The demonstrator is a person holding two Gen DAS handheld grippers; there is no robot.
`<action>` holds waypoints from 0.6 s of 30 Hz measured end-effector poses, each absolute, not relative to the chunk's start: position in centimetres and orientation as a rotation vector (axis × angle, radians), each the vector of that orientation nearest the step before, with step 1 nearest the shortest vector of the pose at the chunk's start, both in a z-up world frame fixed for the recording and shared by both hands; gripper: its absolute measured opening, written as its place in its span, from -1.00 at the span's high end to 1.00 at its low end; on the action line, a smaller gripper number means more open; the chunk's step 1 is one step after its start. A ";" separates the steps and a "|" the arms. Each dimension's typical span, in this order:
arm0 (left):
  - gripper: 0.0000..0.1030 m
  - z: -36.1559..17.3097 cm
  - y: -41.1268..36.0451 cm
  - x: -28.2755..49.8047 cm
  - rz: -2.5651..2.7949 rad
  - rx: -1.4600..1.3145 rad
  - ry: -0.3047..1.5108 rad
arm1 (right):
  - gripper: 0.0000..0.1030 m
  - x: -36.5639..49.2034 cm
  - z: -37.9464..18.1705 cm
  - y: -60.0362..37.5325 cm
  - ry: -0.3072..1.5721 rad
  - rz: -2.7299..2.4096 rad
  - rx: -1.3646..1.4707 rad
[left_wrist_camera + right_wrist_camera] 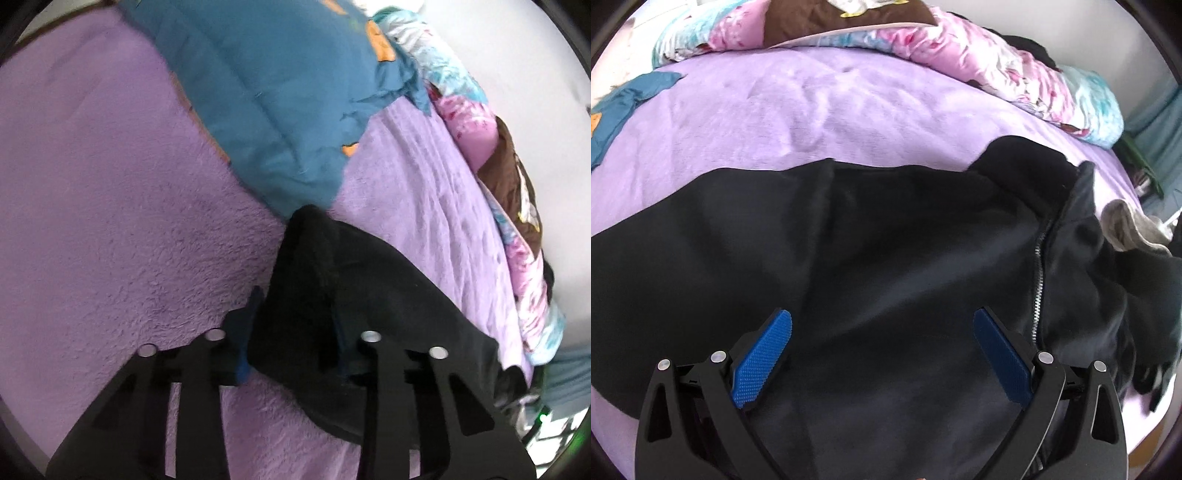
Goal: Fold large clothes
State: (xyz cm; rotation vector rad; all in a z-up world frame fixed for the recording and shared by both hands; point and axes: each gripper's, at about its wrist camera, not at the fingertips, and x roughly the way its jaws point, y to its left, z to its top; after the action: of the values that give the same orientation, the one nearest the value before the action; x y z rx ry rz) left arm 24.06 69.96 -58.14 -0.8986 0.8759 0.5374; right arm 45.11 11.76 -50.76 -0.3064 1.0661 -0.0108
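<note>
A large black zip jacket (886,258) lies spread on a purple fleece bed cover (831,110); its silver zipper (1039,273) runs down the right side. My right gripper (882,350) is open, its blue pads (764,358) spread wide just above the jacket's middle, holding nothing. In the left wrist view a corner of the black jacket (351,295) is bunched between the fingers of my left gripper (291,332), which is closed on it; the cloth hides most of the pads.
A teal garment with orange patches (280,92) lies on the purple cover (110,184) ahead of the left gripper. A crumpled floral quilt (997,62) and a brown pillow (849,22) line the bed's far edge. Grey cloth (1126,229) lies at the right.
</note>
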 end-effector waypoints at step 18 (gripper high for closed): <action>0.59 -38.3 57.4 28.6 0.378 -0.691 0.641 | -0.89 47.6 -55.8 8.1 1.166 0.187 -0.261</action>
State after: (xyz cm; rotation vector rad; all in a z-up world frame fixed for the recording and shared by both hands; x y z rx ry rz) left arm 28.64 57.36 -38.35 -0.6914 0.6411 0.3783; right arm 47.63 8.08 -55.79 -0.2611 1.1662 0.1874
